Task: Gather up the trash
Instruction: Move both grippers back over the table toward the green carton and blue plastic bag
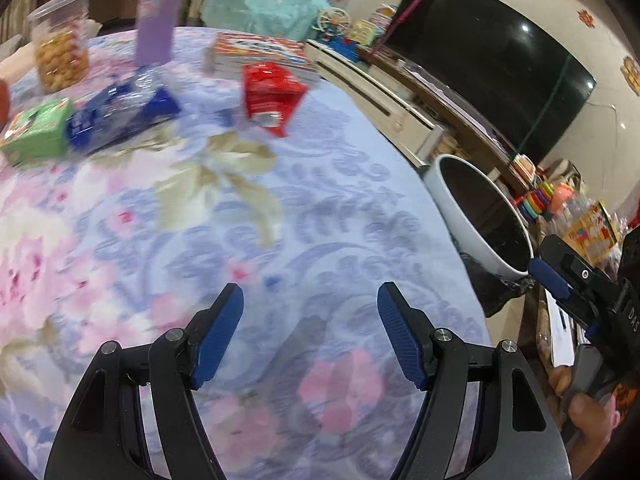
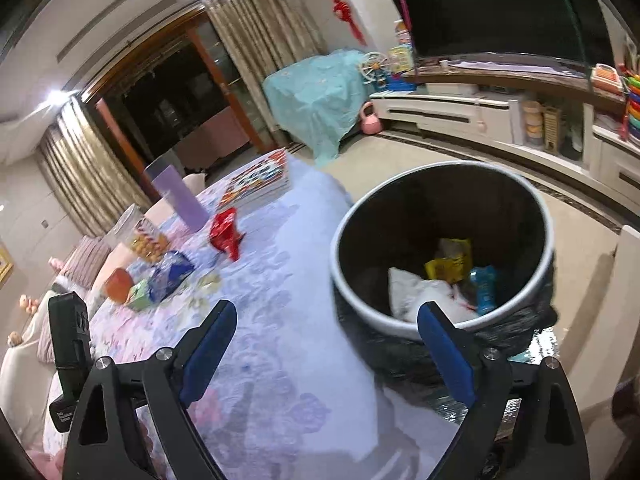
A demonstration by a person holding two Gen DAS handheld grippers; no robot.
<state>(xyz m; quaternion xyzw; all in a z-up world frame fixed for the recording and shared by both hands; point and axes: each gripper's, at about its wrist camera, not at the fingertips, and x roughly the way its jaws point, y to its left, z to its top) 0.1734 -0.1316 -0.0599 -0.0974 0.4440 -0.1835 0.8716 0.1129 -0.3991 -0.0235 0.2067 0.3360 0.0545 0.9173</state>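
Observation:
A white trash bin with a black liner stands right of the flowered table; it holds a white wrapper, a yellow one and a blue one. My right gripper is open and empty, hovering by the bin's near rim. My left gripper is open and empty above the table. A red wrapper, a blue bag and a green box lie at the table's far side. The bin also shows in the left wrist view.
A snack jar, a purple carton and stacked books stand at the table's far edge. An orange box lies there too. A TV cabinet and television line the wall behind the bin.

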